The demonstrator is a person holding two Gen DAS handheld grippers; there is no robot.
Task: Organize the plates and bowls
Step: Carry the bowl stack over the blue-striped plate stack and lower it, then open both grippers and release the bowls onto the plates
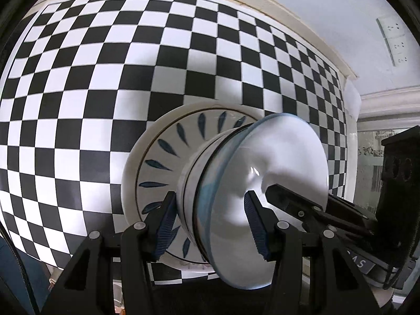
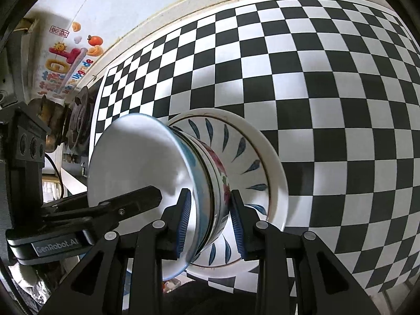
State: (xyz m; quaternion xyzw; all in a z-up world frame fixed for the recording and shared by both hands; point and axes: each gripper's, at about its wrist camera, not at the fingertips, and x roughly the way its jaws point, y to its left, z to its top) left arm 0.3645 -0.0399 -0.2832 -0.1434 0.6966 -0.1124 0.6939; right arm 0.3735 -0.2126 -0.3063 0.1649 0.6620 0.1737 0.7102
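Note:
A white plate with blue leaf marks (image 1: 157,155) (image 2: 252,157) lies on the checkered table. A stack of bowls stands on it: a floral bowl (image 2: 220,173) under a white bowl with a pale blue rim (image 1: 283,157) (image 2: 139,162). My left gripper (image 1: 210,223) straddles the stack's near wall, one finger outside, one inside the top bowl. My right gripper (image 2: 208,218) does the same from the other side. Both sets of pads sit close to or on the bowl walls; I cannot tell whether they press.
The black and white checkered cloth (image 1: 105,78) (image 2: 315,78) covers the table up to a white wall. A wall socket (image 1: 393,39) is at the right. A stove burner (image 2: 78,120) and a colourful printed box (image 2: 63,60) stand beyond the table's left end.

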